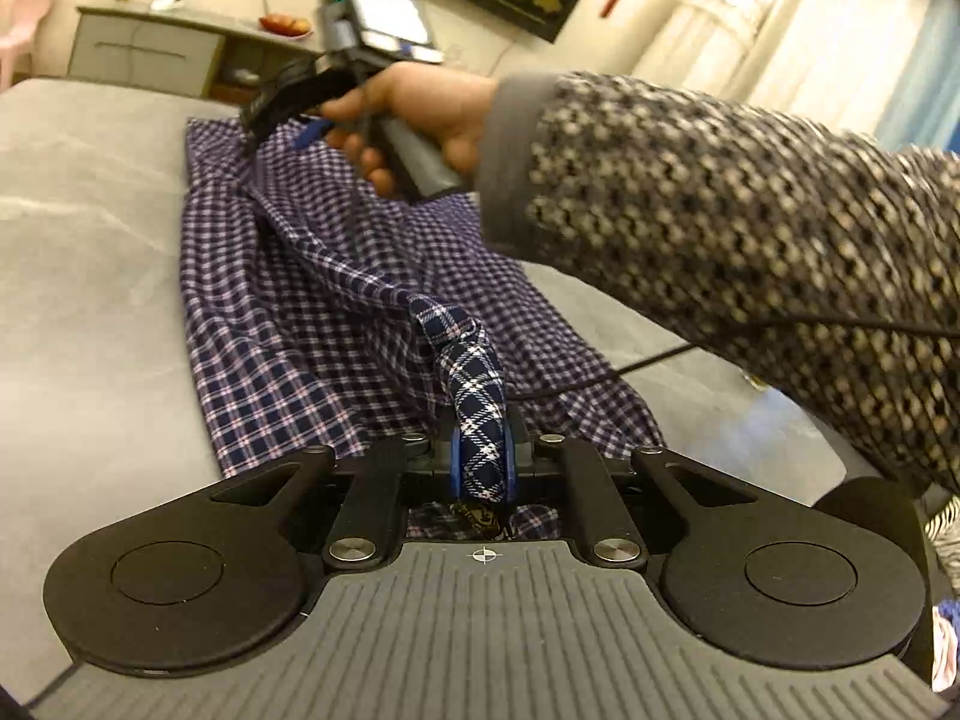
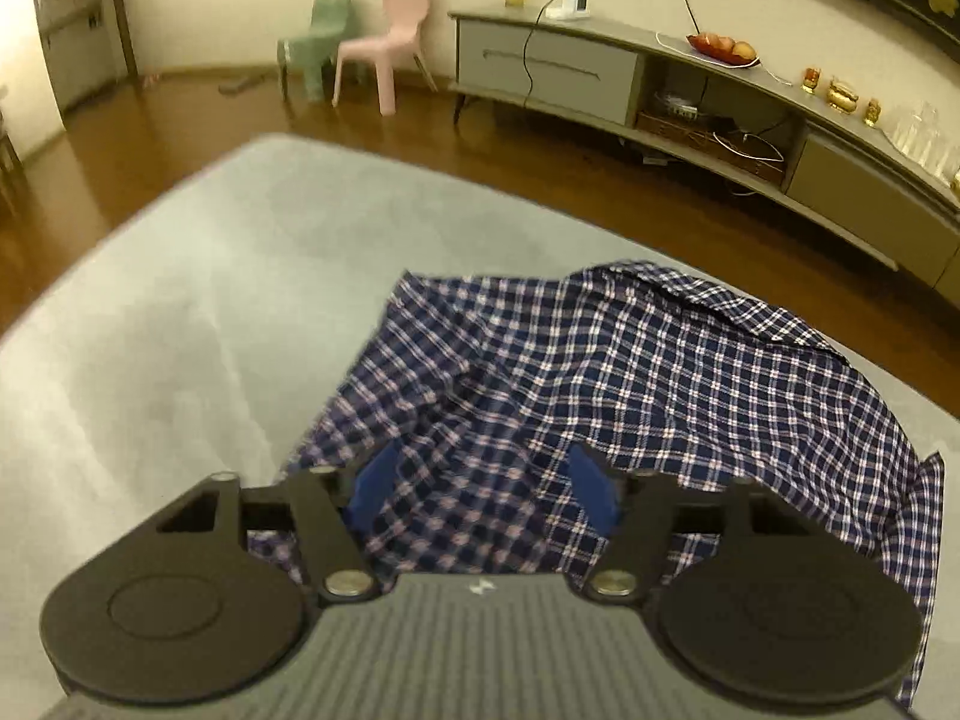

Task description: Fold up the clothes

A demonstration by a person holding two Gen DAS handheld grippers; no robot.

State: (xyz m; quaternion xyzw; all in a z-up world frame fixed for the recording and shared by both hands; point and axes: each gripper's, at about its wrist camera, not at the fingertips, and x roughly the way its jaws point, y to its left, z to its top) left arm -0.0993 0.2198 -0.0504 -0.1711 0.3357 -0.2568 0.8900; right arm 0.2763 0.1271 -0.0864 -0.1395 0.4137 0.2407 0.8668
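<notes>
A navy, white and pink plaid shirt (image 1: 312, 312) lies spread on the grey bed (image 1: 90, 240). My left gripper (image 1: 482, 456) is shut on a bunched corner of the shirt, which stretches from its blue pads up toward the far end. My right gripper (image 1: 282, 114), held in a hand at the shirt's far end, touches the lifted fabric there. In the right wrist view, the right gripper (image 2: 486, 489) is open, its blue pads (image 2: 375, 480) spread wide over the crumpled shirt (image 2: 660, 372), with nothing pinched.
The grey bed (image 2: 180, 300) extends left of the shirt. A person's patterned sleeve (image 1: 720, 216) crosses above the shirt. A long low cabinet (image 2: 600, 66) with a fruit bowl, and two small chairs (image 2: 390, 42), stand beyond the bed on the wooden floor.
</notes>
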